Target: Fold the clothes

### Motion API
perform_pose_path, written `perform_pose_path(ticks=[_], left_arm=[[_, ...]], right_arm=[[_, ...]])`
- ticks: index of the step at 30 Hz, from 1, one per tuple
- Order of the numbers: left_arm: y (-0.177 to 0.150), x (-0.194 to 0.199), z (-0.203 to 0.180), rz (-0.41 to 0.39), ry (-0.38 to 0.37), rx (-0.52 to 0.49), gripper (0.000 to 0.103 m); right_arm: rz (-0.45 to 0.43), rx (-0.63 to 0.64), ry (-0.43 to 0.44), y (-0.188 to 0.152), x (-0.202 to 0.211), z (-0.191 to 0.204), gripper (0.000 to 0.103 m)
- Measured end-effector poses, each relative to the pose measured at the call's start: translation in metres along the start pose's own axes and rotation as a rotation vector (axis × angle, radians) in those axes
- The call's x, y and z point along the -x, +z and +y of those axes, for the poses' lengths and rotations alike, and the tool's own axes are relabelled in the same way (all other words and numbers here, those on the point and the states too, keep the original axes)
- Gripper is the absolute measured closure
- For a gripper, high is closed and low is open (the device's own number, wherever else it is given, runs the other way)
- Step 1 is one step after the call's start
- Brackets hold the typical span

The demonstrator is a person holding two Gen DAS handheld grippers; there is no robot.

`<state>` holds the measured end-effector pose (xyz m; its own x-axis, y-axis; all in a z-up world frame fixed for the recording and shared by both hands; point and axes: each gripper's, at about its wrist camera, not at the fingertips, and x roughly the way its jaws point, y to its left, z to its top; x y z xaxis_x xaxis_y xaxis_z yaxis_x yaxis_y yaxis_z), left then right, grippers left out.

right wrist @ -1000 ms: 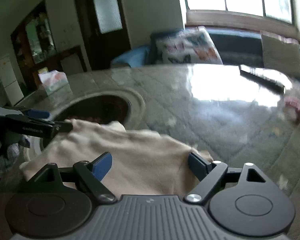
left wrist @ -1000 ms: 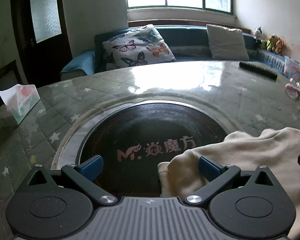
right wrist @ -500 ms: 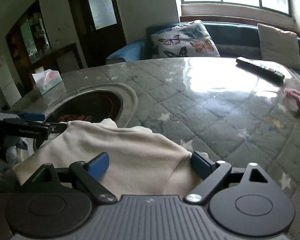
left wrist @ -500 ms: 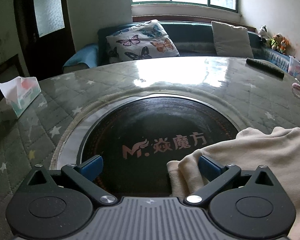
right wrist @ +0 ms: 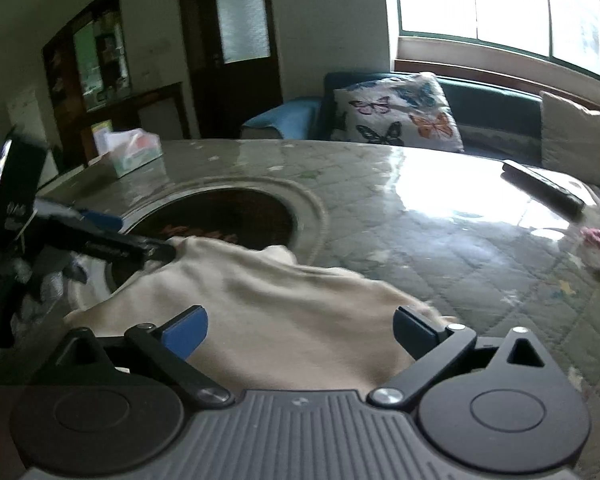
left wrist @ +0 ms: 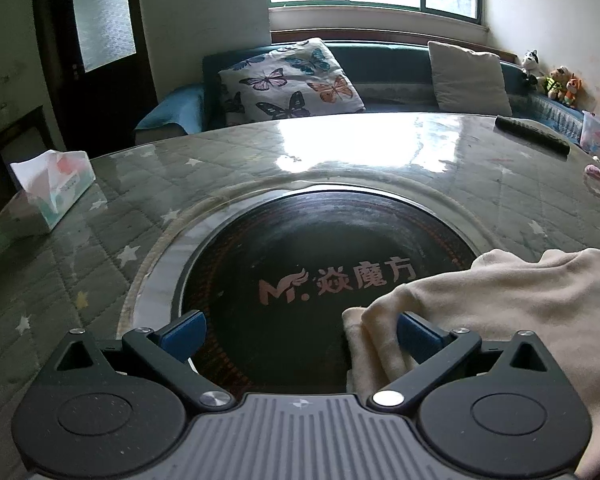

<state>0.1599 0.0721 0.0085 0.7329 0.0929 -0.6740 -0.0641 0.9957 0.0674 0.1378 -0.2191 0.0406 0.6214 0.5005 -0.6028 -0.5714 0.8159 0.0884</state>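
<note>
That cream fleecy folded garment (right wrist: 268, 300) looks soft and floppy, so I'd pinch its doubled left edge. Both my grippers, left (left wrist: 300, 330) and right (right wrist: 300, 330), gape empty; right's jaws just widened (blurry though, probably untouched).

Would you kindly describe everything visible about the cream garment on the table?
The cream garment is a soft, plain knit, bunched and partly folded, lying on the quilted table with one edge over the dark round inset. The left gripper is open, one pad at its folded edge. The right gripper, jaws just opening, straddles it without pressing.
</note>
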Motion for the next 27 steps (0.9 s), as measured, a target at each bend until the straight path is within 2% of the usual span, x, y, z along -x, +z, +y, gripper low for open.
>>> perform_pose_path(ticks=[21, 27], left_arm=[[-0.016, 0.04, 0.029, -0.03, -0.012, 0.069, 0.0], [-0.021, 0.049, 0.043, -0.03, -0.029, 0.147, 0.0]], right_arm=[[0.039, 0.346, 0.137, -0.015, -0.004, 0.119, 0.003], [0.042, 0.469, 0.151, -0.019, -0.012, 0.153, 0.016]])
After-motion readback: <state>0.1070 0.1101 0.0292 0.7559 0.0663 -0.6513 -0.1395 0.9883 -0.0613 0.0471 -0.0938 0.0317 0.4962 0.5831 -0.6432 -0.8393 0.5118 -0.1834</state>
